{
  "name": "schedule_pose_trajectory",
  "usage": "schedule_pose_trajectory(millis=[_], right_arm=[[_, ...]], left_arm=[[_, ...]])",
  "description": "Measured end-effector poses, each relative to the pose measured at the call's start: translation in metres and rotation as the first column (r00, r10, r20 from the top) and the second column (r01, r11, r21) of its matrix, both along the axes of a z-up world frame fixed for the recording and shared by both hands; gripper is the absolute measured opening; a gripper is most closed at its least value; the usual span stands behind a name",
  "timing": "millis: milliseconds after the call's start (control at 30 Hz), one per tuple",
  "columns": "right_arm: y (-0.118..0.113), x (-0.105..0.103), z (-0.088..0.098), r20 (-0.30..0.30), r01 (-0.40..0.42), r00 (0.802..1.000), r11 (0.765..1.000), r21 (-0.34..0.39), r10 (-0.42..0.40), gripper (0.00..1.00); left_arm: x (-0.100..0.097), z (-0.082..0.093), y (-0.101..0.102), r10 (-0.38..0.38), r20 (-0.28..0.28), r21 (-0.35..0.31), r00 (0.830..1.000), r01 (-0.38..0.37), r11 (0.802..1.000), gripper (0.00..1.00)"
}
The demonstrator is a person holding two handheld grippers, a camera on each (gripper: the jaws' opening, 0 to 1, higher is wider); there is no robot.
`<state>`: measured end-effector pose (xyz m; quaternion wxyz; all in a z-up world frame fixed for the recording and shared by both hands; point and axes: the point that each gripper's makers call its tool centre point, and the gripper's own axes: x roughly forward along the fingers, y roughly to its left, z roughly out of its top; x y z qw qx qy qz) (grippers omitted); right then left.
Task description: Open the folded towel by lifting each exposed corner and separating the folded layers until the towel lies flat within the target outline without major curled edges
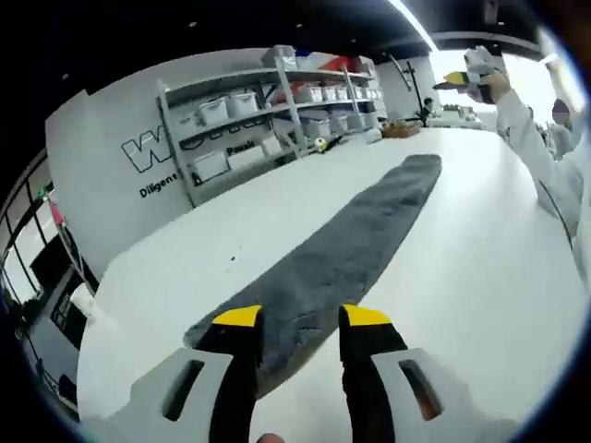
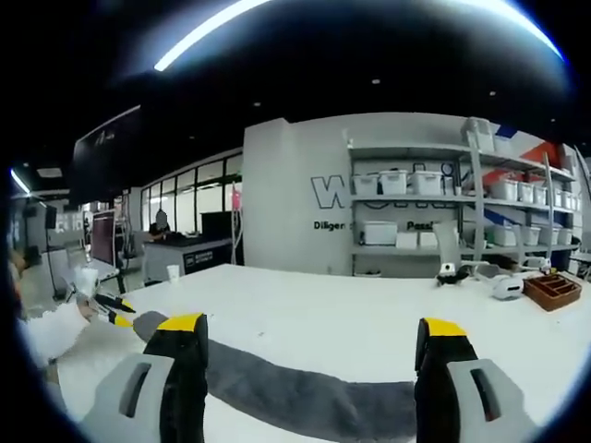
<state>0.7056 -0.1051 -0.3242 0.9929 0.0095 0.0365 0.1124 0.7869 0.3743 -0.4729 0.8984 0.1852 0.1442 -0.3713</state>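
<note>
Grey and fluffy, the towel (image 1: 342, 245) lies as one long, thin strip across the white surface (image 1: 462, 277); it looks folded lengthways, so I think the opening job has hardly begun; the layers must be pulled apart and no outline can be seen. The left gripper (image 1: 300, 318) hangs at the near end of the towel, jaws a bit apart, holding nothing; the right gripper (image 2: 309, 332) is spread wide above the towel, empty too.

Pale grey wall (image 2: 295, 175) beyond the tongs: large outlined "W", cut off by shelving; beneath it smaller dark lettering, partly legible, "Dilige…".
</note>
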Motion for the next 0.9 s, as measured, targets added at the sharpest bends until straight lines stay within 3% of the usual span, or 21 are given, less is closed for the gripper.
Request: schedule_pose_trajectory(millis=[200,367,467,633,900], right_arm=[[-0.003,0.001,0.000,-0.005,0.005,1.000,1.000,0.002,-0.005,0.93],[-0.006,0.002,0.000,-0.008,0.009,1.000,1.000,0.007,-0.009,0.93],[-0.009,0.003,-0.001,-0.010,0.012,1.000,1.000,0.009,-0.012,0.93],[-0.017,0.005,-0.004,-0.018,0.024,1.000,1.000,0.019,-0.024,0.93],[-0.042,0.012,-0.021,-0.062,0.072,0.996,0.996,0.059,-0.068,0.92]], left_arm=[[-0.013,0.014,-0.002,0.034,-0.058,-0.083,0.998,-0.039,0.996,0.55],[-0.022,0.013,-0.004,0.071,-0.156,-0.188,0.985,-0.100,0.977,0.73],[-0.026,0.011,-0.004,0.072,-0.162,-0.188,0.984,-0.102,0.977,0.80],[-0.030,0.002,-0.002,0.088,-0.176,-0.130,0.980,-0.112,0.985,0.91],[-0.033,-0.006,-0.002,0.088,-0.206,-0.116,0.975,-0.113,0.987,0.98]])
